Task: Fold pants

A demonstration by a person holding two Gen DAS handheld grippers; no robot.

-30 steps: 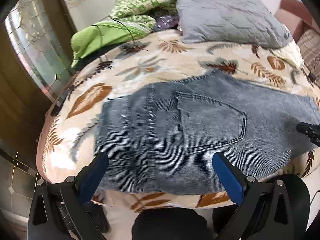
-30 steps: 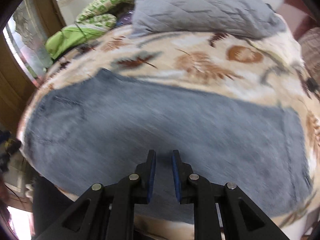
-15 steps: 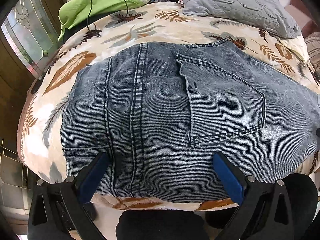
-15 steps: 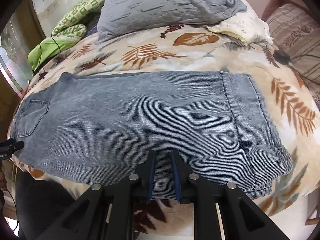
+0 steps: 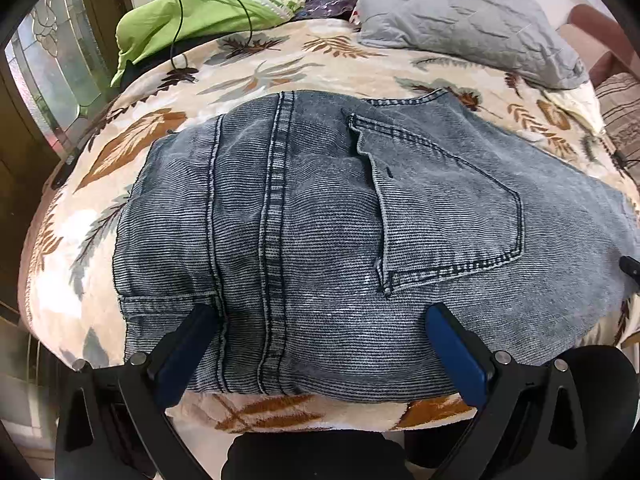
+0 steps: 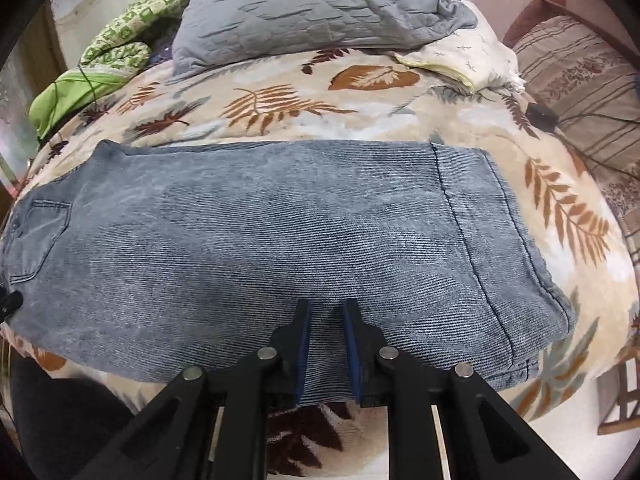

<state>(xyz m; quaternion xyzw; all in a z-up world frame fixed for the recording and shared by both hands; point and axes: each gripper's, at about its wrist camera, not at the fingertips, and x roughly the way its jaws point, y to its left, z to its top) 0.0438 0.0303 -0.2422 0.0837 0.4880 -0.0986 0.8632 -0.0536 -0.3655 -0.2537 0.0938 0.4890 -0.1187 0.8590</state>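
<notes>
Blue denim pants [image 5: 320, 216] lie flat on the leaf-print blanket [image 5: 280, 64], folded lengthwise with a back pocket [image 5: 448, 208] facing up. My left gripper [image 5: 320, 312] is open wide, low over the seat near the waist end, one finger [image 5: 192, 344] on each side of the centre seam. In the right wrist view the leg [image 6: 280, 232] runs across to the hem [image 6: 516, 264]. My right gripper [image 6: 326, 306] is shut, its pads a narrow slit apart. It sits over the near edge of the leg, and I cannot tell whether it pinches cloth.
A grey quilted pillow [image 6: 304, 4] lies at the back of the bed. Green bedding [image 5: 188, 16] with a black cable is piled at the back left, and a striped cushion [image 6: 580, 80] lies to the right. The bed's near edge [image 5: 320, 416] is just below both grippers.
My left gripper has come down closer to the seat of the pants. My right gripper has shifted along the leg toward the hem. Neither gripper's jaws changed.
</notes>
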